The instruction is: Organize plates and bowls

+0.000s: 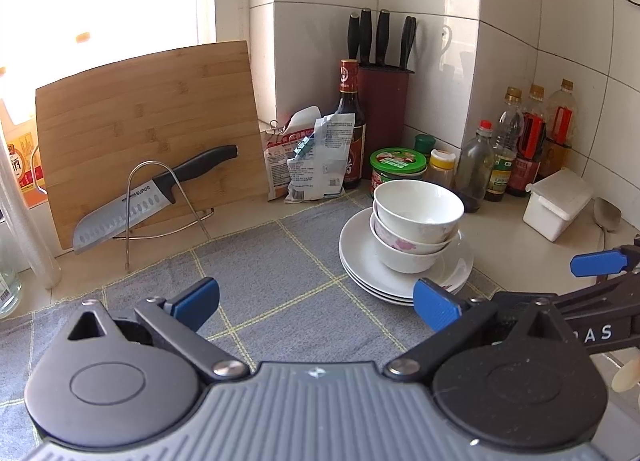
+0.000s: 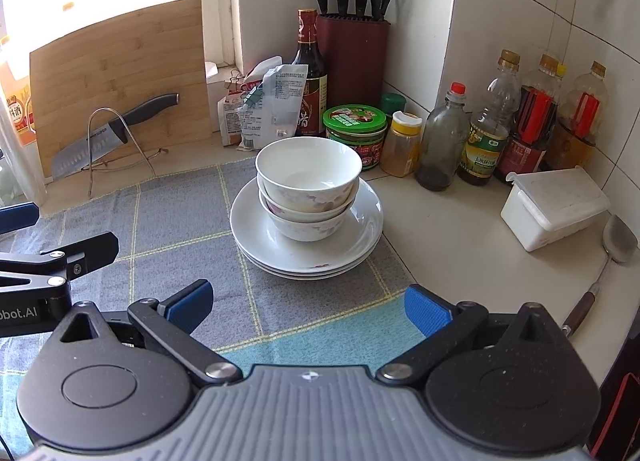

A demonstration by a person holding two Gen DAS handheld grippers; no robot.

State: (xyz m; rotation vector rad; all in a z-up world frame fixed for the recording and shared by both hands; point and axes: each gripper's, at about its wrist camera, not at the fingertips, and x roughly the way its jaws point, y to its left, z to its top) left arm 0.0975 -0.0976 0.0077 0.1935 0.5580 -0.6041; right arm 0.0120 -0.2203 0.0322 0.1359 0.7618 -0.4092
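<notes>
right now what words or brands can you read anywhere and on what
"SUPOR": blade of the black-handled steel kitchen knife.
"bot.AI", cut off: black arm of the left gripper, seen from the right wrist.
"AS", partly hidden: black arm of the right gripper.
Bottle, jar and packet labels: too small or blurred.

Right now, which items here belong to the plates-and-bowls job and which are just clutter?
Job:
bowls, three nested, on the plates
plates, stacked on the cloth
left gripper and right gripper, both open, empty

Clutter:
cutting board
knife on its wire rack
knife block
bottles
green jar
white box
spatula
</notes>
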